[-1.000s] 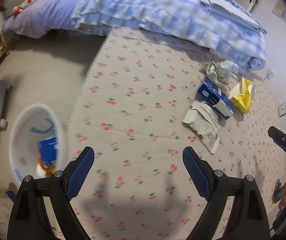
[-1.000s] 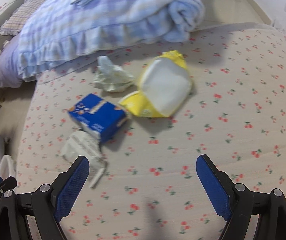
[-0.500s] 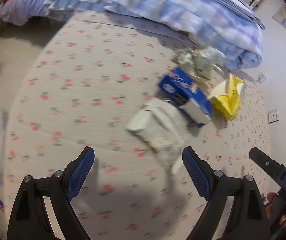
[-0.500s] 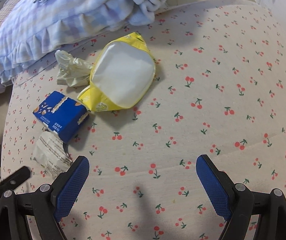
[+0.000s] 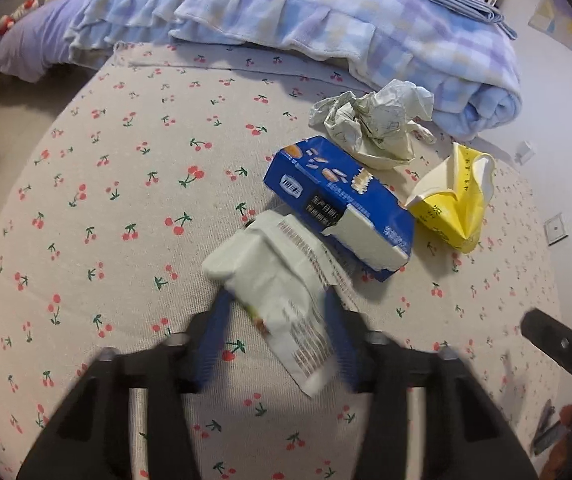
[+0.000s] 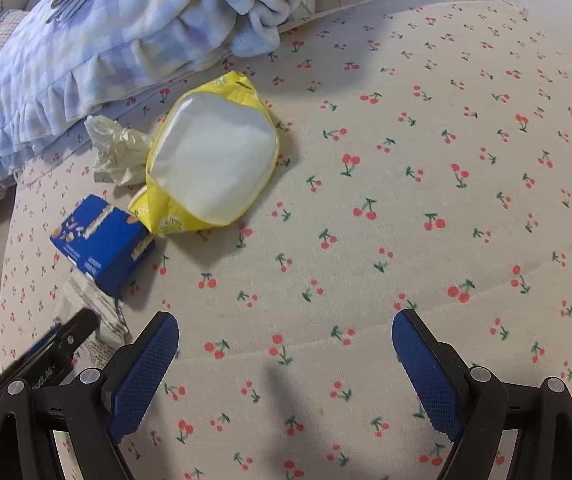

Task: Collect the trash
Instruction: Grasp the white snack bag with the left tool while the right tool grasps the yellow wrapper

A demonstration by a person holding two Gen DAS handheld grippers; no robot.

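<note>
left gripper (image 5: pixel 276 322) fingers narrowed around crumpled white printed wrapper (image 5: pixel 276 280) on cherry-print bed sheet (image 5: pixel 126 200), likely for binning | right gripper (image 6: pixel 286 364) fingers wide, empty, near yellow plastic pouch (image 6: pixel 210 160)

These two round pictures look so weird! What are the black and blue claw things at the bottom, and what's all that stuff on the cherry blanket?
Each claw is a gripper that a person holds, one per hand, with a camera on it looking forward along its two fingers. The left camera shows the left gripper closing around a white wrapper; it is blurred, so the grip is unclear. The right camera shows the right gripper wide open, holding nothing. On the cherry-print cover lies trash: a blue box, a yellow packet and crumpled paper. Behind is a folded checked blanket.
</note>
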